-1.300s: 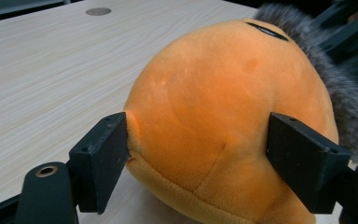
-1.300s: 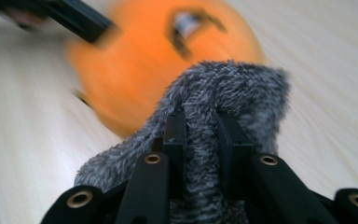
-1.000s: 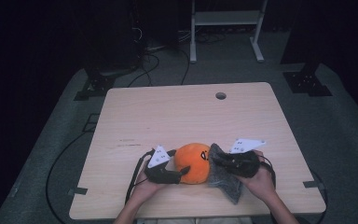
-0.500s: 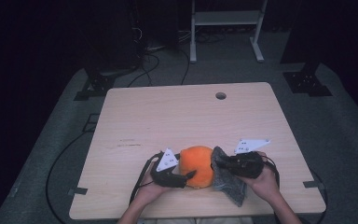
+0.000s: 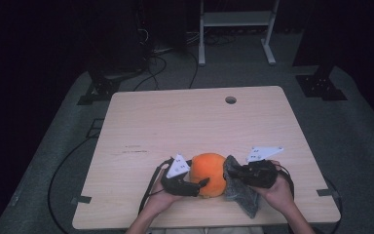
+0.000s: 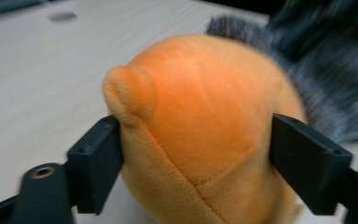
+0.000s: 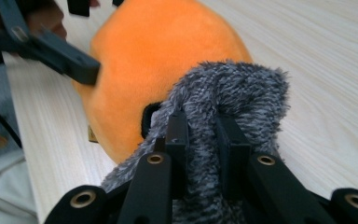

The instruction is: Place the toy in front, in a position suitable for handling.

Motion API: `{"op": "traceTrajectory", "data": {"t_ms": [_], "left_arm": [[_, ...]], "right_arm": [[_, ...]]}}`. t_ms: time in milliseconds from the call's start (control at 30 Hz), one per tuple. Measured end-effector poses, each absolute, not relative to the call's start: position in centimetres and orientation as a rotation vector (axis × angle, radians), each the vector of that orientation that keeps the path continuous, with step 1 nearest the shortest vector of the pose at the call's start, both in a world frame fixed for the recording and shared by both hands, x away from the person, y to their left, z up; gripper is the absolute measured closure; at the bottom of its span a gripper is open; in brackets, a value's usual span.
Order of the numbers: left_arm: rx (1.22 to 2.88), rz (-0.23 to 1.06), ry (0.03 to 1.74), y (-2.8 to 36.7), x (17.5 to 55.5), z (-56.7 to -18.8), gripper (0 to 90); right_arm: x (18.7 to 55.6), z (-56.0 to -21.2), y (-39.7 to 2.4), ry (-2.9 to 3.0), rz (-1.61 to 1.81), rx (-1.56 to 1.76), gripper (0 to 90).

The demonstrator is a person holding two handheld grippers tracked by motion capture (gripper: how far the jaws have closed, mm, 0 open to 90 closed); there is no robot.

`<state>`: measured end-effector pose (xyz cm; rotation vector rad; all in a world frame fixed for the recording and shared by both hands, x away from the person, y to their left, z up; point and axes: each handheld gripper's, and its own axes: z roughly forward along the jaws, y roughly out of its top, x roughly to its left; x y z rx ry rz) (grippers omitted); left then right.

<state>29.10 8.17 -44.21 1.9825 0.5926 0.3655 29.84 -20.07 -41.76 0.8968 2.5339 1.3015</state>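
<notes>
An orange round plush toy point(image 5: 208, 173) point(image 6: 200, 116) lies near the table's front edge. My left gripper point(image 5: 202, 184) point(image 6: 196, 154) has its jaws on either side of the plush, pads touching it. These jaws have just been opening a little, with the plush still between them. My right gripper point(image 5: 233, 171) point(image 7: 204, 135) is shut on a fold of a grey fuzzy cloth point(image 5: 243, 200) point(image 7: 233, 93), which rests against the plush's right side. In the right gripper view the orange plush point(image 7: 158, 56) lies behind the cloth, with a left jaw against it.
The light wooden table point(image 5: 190, 117) has a round cable hole point(image 5: 230, 100) at the back. A white frame point(image 5: 236, 19) and cables point(image 5: 165, 53) stand on the dark floor beyond it. Both forearms come in at the front edge.
My left gripper has shifted a little to the right along the plush, and the plush has nudged toward the grey cloth. My right gripper has stayed put on the cloth.
</notes>
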Motion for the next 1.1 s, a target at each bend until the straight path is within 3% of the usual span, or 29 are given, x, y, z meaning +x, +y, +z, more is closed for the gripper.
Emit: {"op": "traceTrajectory", "data": {"t_ms": [167, 433, 567, 667, 833, 967, 1100], "left_arm": [[2.029, 0.558, 0.46, 6.9, 27.9, -44.5, 24.1], [2.027, 0.52, 0.469, 7.3, 27.9, -44.6, 23.7], [2.034, 0.519, 0.464, 7.3, 27.8, -44.6, 23.3], [2.031, 0.482, 0.476, 7.7, 28.0, -44.6, 22.8], [1.927, 0.255, 0.588, 8.8, 29.3, -44.2, 21.9], [1.971, 0.381, 0.541, 7.7, 28.5, -44.5, 28.5], [2.009, 0.464, 0.48, 7.3, 27.9, -44.5, 29.4]], "right_arm": [[29.3, -40.6, -20.3, 2.46, 1.387, 0.851, 76.6], [29.9, -42.3, -21.5, 2.542, 1.271, 0.935, 77.1], [29.2, -41.4, -21.2, 2.5, 1.33, 0.886, 77.0], [29.3, -41.0, -20.0, 2.494, 1.347, 0.833, 76.9], [30.1, -41.9, -21.0, 2.537, 1.357, 0.89, 77.4], [29.5, -40.6, -20.9, 2.477, 1.393, 0.839, 77.5], [29.2, -40.1, -19.9, 2.457, 1.399, 0.782, 76.8]]}}
